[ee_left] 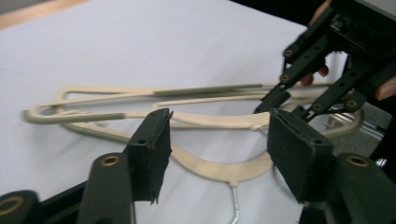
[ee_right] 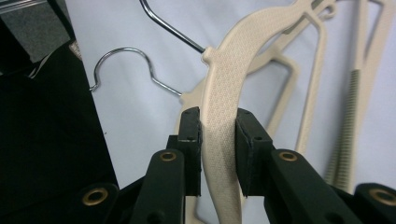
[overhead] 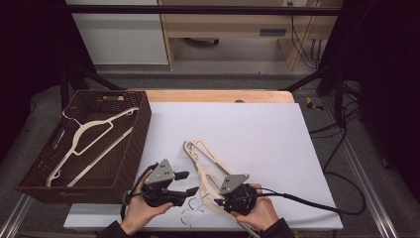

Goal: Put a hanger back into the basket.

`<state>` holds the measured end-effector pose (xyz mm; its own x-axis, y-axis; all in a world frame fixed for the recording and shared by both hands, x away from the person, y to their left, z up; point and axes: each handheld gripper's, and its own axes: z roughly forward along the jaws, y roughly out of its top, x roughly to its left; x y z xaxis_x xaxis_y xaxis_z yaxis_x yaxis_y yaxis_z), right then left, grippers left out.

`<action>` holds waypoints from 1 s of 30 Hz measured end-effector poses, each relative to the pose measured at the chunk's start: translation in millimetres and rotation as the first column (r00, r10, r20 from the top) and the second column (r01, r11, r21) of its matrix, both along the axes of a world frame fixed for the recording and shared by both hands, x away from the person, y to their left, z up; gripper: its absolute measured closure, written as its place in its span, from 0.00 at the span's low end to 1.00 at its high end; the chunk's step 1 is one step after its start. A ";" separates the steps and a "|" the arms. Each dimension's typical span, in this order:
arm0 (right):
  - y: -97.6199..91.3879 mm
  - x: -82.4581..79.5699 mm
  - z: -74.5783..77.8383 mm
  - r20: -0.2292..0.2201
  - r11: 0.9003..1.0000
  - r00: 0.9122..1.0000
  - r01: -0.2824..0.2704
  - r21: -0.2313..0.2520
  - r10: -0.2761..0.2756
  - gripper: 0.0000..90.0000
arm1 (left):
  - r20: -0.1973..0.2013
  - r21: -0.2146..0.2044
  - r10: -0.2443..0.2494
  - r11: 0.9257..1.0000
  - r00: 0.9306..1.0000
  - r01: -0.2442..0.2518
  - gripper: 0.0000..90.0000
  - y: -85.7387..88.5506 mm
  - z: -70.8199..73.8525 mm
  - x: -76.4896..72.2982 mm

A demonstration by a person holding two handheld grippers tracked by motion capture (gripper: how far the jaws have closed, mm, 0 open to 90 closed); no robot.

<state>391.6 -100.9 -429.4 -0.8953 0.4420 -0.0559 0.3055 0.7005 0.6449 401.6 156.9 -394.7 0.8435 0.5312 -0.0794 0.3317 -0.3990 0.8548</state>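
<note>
Right tool point(ee_right: 218, 128) clamped on arm of top cream hanger point(ee_right: 243, 70), near edge of counter point(overhead: 257, 124). Left tool point(ee_left: 219, 140) apart, empty, just left of pile. Hanger long axis runs near-to-far; basket point(overhead: 141, 124) far left.

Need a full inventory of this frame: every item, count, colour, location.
Hangers on sheet: at least two, cream plastic with wire hooks, overlapping at the front centre of the sheet.
Hanger in basket: one, white, lying inside the basket.
Basket: one, dark brown wicker, left of the sheet.
Sheet: one, white, covering most of the table.
Table: one, light wood, edge showing behind the sheet.
Left claw: one, black, open, above the hangers, nothing between its pads.
Right claw: one, black, shut on a cream hanger's arm.
Hands: two, holding the claws at the front edge.
</note>
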 end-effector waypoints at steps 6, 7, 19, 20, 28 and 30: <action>-14.6 2.1 15.0 0.038 0.999 0.998 0.045 0.020 -0.045 0.85 | 0.005 -0.021 0.061 0.998 0.998 -0.061 0.37 19.1 4.0 6.2; -17.6 2.5 17.4 0.043 0.998 0.997 0.059 0.024 -0.060 0.85 | 0.006 -0.022 0.069 0.997 0.998 -0.069 0.36 20.9 3.9 6.7; -53.5 15.2 34.2 0.103 0.981 0.978 0.175 0.083 -0.183 0.91 | 0.016 -0.005 0.084 0.996 0.996 -0.084 0.33 27.6 0.5 9.5; -55.4 16.6 35.1 0.112 0.979 0.975 0.184 0.086 -0.192 0.91 | 0.015 -0.004 0.085 0.996 0.996 -0.085 0.33 28.2 0.6 9.7; -69.0 28.7 41.4 0.142 0.965 0.957 0.239 0.105 -0.252 0.96 | 0.038 0.005 0.085 0.996 0.996 -0.086 0.31 30.1 4.3 8.7; -70.1 29.4 41.7 0.141 0.964 0.956 0.243 0.107 -0.257 0.96 | 0.042 0.001 0.083 0.997 0.996 -0.083 0.31 31.4 6.4 8.1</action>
